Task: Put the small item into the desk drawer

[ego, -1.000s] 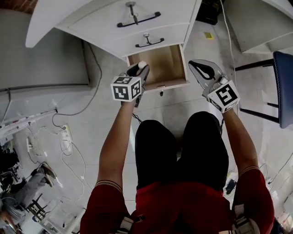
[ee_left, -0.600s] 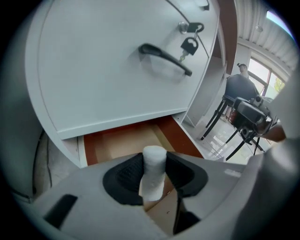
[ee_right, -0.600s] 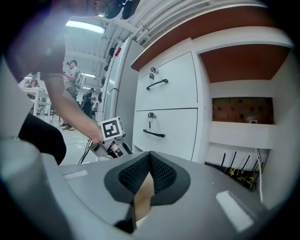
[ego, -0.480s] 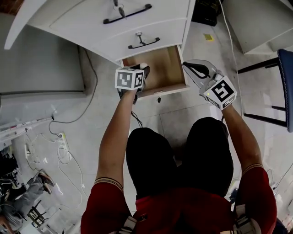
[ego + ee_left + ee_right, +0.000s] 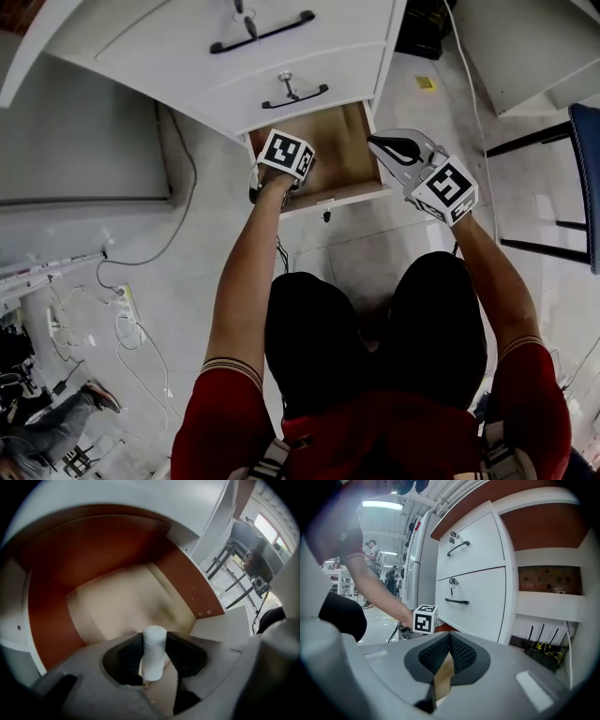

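A small white cylinder stands upright between the ribbed pads of the left claw, which is clamped on its sides. It hangs above the pale floor of the open drawer, not touching it. In the head view this claw sits over the left half of the drawer, in the upper middle of the frame. The right claw hovers just beside the drawer's right edge, its jaws closed together with nothing in them. Above the open drawer, the white cabinet has two shut drawers with dark handles. Cables lie on the floor at lower left.
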Motion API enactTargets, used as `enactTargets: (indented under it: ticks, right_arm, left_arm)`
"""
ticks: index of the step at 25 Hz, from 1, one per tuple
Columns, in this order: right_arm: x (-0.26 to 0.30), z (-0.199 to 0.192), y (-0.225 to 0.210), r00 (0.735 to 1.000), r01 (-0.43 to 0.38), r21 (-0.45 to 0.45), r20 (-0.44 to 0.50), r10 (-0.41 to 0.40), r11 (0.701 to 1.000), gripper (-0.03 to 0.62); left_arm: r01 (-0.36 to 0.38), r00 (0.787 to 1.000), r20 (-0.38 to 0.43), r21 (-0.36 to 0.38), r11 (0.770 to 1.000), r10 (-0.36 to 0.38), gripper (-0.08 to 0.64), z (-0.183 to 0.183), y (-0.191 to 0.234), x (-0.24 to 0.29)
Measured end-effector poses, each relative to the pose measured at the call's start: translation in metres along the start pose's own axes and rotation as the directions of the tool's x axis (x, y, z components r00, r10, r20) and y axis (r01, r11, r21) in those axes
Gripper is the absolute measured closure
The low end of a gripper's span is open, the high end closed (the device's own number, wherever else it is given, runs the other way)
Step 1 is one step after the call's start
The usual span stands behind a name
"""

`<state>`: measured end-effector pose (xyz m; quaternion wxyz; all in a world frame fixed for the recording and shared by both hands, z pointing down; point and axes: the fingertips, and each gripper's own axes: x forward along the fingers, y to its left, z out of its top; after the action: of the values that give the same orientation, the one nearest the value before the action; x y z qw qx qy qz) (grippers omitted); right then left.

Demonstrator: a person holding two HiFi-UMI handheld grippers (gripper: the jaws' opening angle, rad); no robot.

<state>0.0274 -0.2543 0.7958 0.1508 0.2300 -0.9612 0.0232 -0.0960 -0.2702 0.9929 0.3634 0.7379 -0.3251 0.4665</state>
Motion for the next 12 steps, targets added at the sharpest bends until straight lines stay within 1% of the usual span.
enactTargets:
  ticks: [1, 3, 8, 12]
  right_arm:
    - [0.0, -0.001, 0.0, 1.0, -0.001, -0.002, -0.002, 0.001, 1.0, 0.585]
    - [-0.002, -0.001, 0.0, 1.0, 0.0, -0.005, 0.0, 0.0, 1.0, 0.586]
    - [-0.007, -0.002, 0.001, 1.0, 0.005, 0.003, 0.006, -0.005, 1.0, 0.586]
    - [-0.007, -0.003, 0.005, 1.0, 0.0, 0.003, 0.009, -0.001, 1.0, 0.586]
  left_arm:
    - [0.0, 1.0, -0.024, -0.006, 1.0, 0.0, 0.414, -0.002, 0.001, 0.005]
    - [-0.013, 0.999, -0.039, -0.023, 1.0, 0.012, 0.413, -0.003, 0.003, 0.012]
    - [-0.029, 1.0, -0.012, -0.112, 0.993, 0.028, 0.411, 0.0, 0.009, 0.021]
    - [-0.046, 0.999, -0.012, -0.158, 0.986, 0.045, 0.403, -0.005, 0.018, 0.027]
